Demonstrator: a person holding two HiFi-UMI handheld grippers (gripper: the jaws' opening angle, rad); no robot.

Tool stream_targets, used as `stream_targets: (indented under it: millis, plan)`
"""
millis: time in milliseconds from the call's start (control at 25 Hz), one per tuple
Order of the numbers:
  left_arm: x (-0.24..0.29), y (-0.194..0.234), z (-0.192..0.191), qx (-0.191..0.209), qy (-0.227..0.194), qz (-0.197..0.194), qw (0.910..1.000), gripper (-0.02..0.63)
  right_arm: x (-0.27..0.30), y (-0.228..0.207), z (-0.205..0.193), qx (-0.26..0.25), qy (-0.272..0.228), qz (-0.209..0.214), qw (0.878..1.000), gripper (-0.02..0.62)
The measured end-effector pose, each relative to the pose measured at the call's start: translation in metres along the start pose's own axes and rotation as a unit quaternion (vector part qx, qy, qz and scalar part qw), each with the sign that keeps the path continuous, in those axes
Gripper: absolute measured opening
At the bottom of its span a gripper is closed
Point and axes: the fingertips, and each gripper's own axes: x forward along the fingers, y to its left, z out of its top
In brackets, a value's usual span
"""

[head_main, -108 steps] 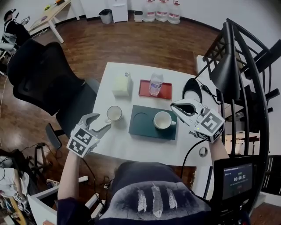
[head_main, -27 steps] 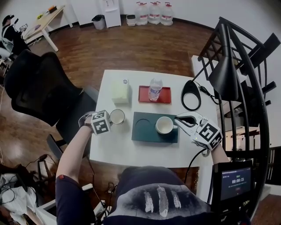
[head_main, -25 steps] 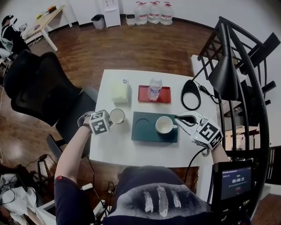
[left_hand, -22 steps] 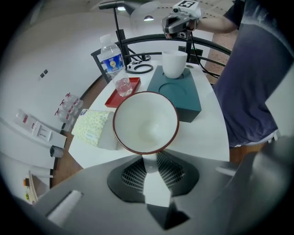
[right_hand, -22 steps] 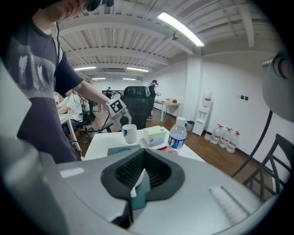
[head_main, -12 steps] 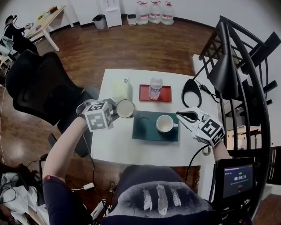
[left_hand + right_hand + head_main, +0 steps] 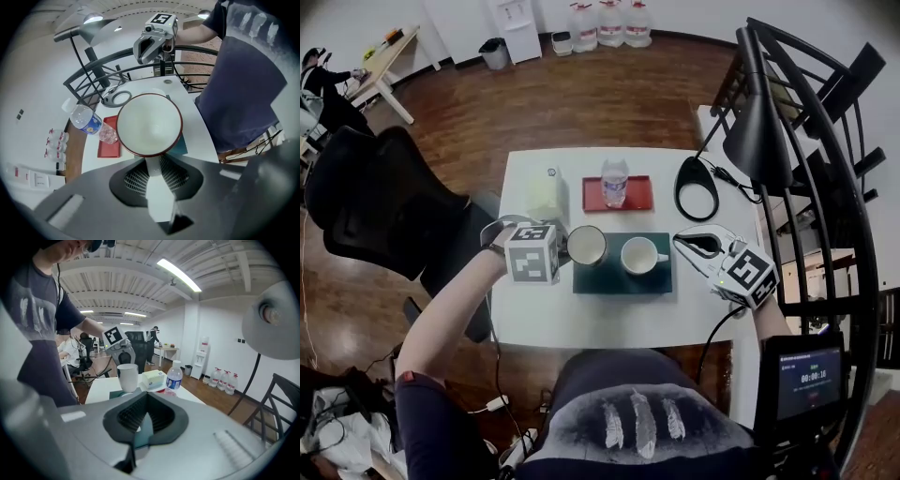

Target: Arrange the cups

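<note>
Counted: two white ceramic cups, one dark green rectangular tray [image 7: 609, 281], one red rectangular tray [image 7: 639, 194], one clear plastic water bottle [image 7: 615, 181], one pale yellow box [image 7: 544, 195], one black desk lamp [image 7: 757, 141], one white table [image 7: 581, 319], two tongs.

Left tongs [image 7: 566, 246] [image 7: 154, 173] clamped on handle of dark-rimmed cup [image 7: 587, 246] [image 7: 149, 123], at 3 o'clock of the tongs' marker cube, over green tray's 9 o'clock end. Lifted or touching tray: can't tell.

Second cup [image 7: 637, 255] upright on green tray, just beside held one at its 3 o'clock, handle toward 3 o'clock.

Right tongs [image 7: 682, 240] [image 7: 146, 397] pressed together, nothing between, near second cup's 3 o'clock, apart from it.

Bottle upright on red tray, 12 o'clock of green tray.

Only one cup seen in right gripper view; which one unclear.
</note>
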Motion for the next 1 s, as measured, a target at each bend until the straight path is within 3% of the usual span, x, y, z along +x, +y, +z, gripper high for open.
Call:
stream_targets:
  millis: [600, 880, 1000]
  plan:
    - [0.048, -0.017, 0.0, -0.019, -0.001, -0.076, 0.997, 0.077, -0.007, 0.001, -0.011, 0.008, 0.005, -0.006, 1.0, 0.003]
    - [0.049, -0.017, -0.006, -0.034, -0.005, -0.067, 0.9972, 0.096, -0.003, 0.003, -0.008, 0.006, 0.007, 0.0, 1.0, 0.003]
    - [0.05, -0.014, -0.012, -0.05, -0.003, -0.06, 0.9969, 0.149, -0.001, 0.003, -0.005, 0.004, 0.005, 0.002, 1.0, 0.003]
